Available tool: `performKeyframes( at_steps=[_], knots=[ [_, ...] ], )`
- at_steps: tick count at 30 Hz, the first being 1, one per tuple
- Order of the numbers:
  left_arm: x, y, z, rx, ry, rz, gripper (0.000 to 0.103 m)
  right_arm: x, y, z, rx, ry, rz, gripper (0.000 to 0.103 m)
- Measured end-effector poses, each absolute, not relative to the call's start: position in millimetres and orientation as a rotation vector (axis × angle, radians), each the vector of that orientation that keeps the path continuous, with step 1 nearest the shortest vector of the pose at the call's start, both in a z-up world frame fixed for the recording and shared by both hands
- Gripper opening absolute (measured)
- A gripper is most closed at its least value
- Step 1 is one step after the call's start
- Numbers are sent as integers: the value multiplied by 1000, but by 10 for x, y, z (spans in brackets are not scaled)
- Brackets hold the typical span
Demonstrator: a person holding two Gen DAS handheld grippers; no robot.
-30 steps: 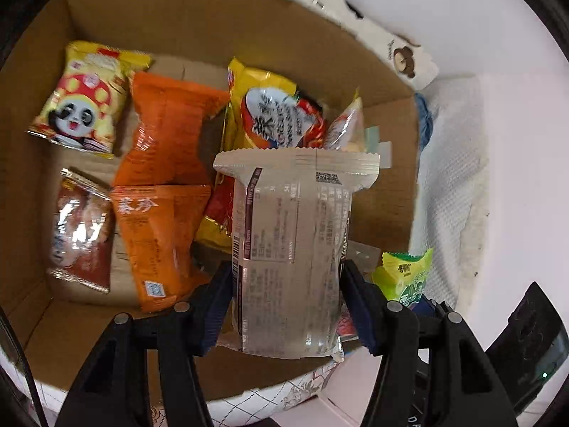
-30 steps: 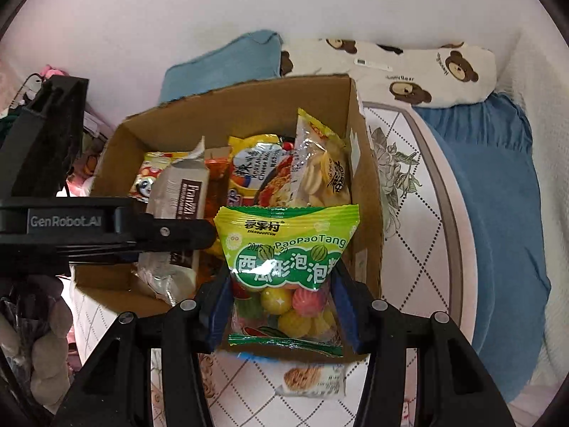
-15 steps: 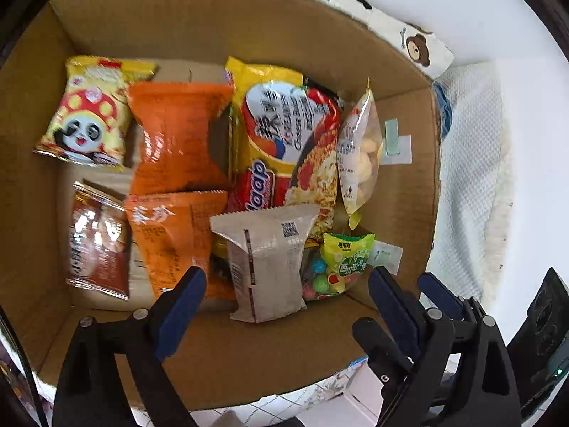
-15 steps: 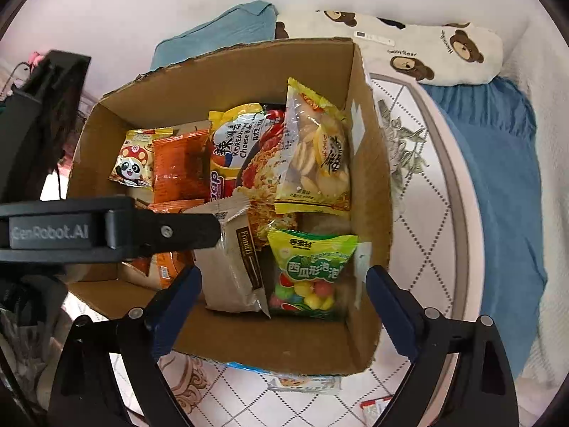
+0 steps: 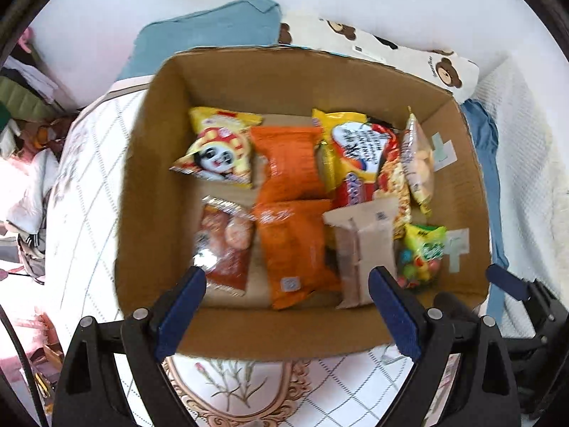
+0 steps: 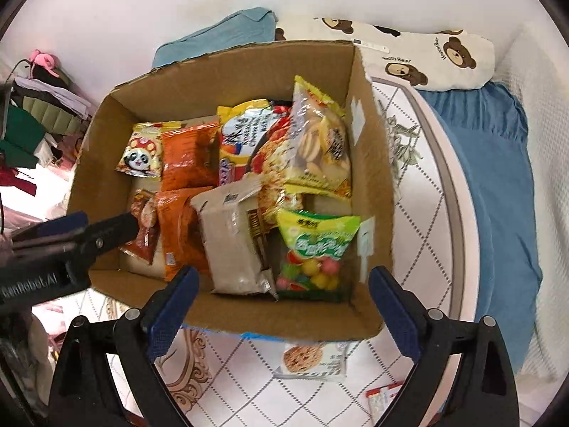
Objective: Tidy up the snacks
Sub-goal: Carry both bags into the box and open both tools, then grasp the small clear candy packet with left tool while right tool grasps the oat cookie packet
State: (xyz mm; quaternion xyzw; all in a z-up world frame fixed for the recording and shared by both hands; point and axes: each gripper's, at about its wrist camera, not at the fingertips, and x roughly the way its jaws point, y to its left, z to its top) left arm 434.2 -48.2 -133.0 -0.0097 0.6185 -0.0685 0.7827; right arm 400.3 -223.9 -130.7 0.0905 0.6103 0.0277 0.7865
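While both grippers hang above the box (image 6: 227,320), their jaws are spread wide and nothing is between them. The right gripper (image 6: 281,306) has just been opening, and the green candy bag (image 6: 313,249) lies apart from it in the near right corner of the box. The left gripper (image 5: 284,306) is also empty; the beige pack (image 5: 362,249) lies in the box just beside the candy bag, leaning on the noodle pack (image 6: 245,142). Next to the beige pack are two orange packs (image 5: 291,206), one behind the other, and further left a red pack (image 5: 224,245) and a yellow panda pack (image 5: 220,149). A clear biscuit bag (image 6: 320,146) stands tilted against the right wall of the box, over the noodle pack. In the right view the left gripper shows as a black arm at the left side, over the near left corner of the box. The box sits on a bed with a white quilted cover (image 6: 249,366). On this cover, just in front of the box, lies a small cookie pack (image 6: 309,359). Behind the box are a blue pillow (image 6: 220,39) and a bear pillow (image 6: 426,57).
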Motion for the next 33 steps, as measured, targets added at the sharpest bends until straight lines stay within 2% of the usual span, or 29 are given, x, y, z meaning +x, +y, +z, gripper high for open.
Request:
performKeyframes(
  at_steps=[13, 33],
  knots=[
    [3686, -163, -945, -3, 1159, -85, 93, 3551, -2046, -842, 136, 1168, 78, 98],
    [2711, -150, -462, 18, 967, -102, 93, 2540, -1949, -209, 138, 960, 77, 98]
  ],
)
